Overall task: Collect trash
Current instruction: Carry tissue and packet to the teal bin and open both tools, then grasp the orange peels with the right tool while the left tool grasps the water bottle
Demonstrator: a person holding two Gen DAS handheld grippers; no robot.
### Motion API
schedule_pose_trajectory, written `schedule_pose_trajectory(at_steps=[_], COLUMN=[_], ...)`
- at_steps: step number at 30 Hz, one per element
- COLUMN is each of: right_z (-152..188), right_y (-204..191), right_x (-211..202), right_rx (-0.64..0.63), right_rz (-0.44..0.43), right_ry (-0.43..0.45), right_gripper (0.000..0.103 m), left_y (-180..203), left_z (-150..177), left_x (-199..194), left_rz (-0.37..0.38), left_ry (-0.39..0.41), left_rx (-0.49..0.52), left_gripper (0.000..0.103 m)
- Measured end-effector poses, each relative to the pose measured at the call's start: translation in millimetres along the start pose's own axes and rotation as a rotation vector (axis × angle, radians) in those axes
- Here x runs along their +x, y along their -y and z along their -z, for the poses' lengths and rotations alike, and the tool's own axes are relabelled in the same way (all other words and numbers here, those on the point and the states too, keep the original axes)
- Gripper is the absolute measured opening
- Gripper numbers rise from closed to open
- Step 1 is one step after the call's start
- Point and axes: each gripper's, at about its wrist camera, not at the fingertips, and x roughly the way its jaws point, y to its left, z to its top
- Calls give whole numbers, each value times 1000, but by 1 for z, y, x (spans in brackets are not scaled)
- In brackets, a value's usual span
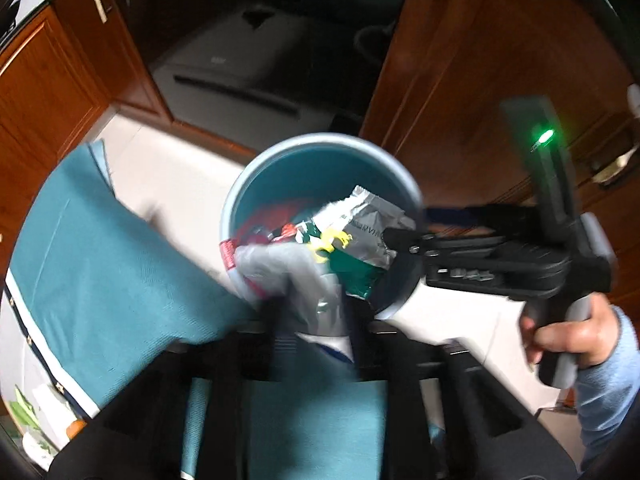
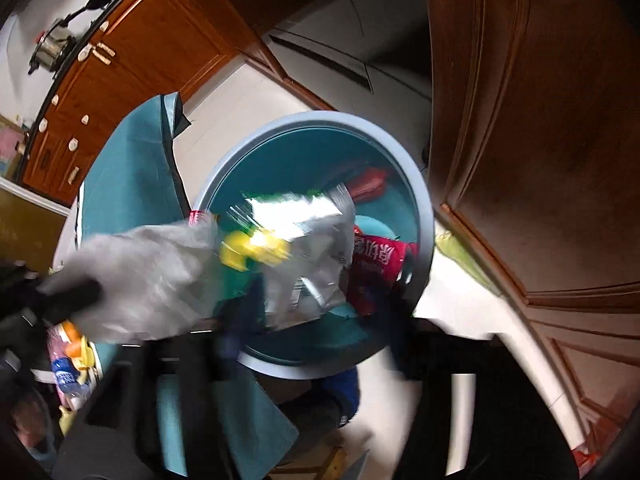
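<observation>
While the bin (image 1: 320,184) is sitting on the floor beside the teal cloth (image 1: 100,248), both grippers are holding trash over its mouth so it drops inside: the right gripper (image 1: 390,240) is pinching a silver wrapper (image 1: 360,220), the left gripper (image 1: 312,320) is clamping a grey bag (image 1: 292,276).

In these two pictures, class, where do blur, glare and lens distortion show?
Left wrist view: the grey bag smears with motion; cabinet edges curve from the fisheye.
Right wrist view: heavier blur throughout, glare whitens the silver wrapper above the bin.
</observation>
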Motion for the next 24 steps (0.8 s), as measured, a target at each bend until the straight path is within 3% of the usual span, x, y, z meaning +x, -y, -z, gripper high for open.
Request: schedule_pose_trajectory(at_steps=[1,2,5,15,24], right_z=[1,-1,-2,9,30], right_y=[1,-1,-1,-22,-75], right_x=[0,1,1,-7,-38], right_rx=[5,9,25,-7,-95], right_rz=[-6,-11,-8,21,10], right_ry=[1,-4,-8,-30,-24], right_gripper=[75,75,83,85,85], left_y=[0,0,-6,-18,-42], left_z=[1,3,6,26,84], left_x=[0,-1,-4,-29,-84], left_rz=[-27,-45,-35,-15,-51], left_ry=[18,37,31,60,123], left_rx=[4,9,-2,-58,-97], left_gripper=[64,67,69,77,87])
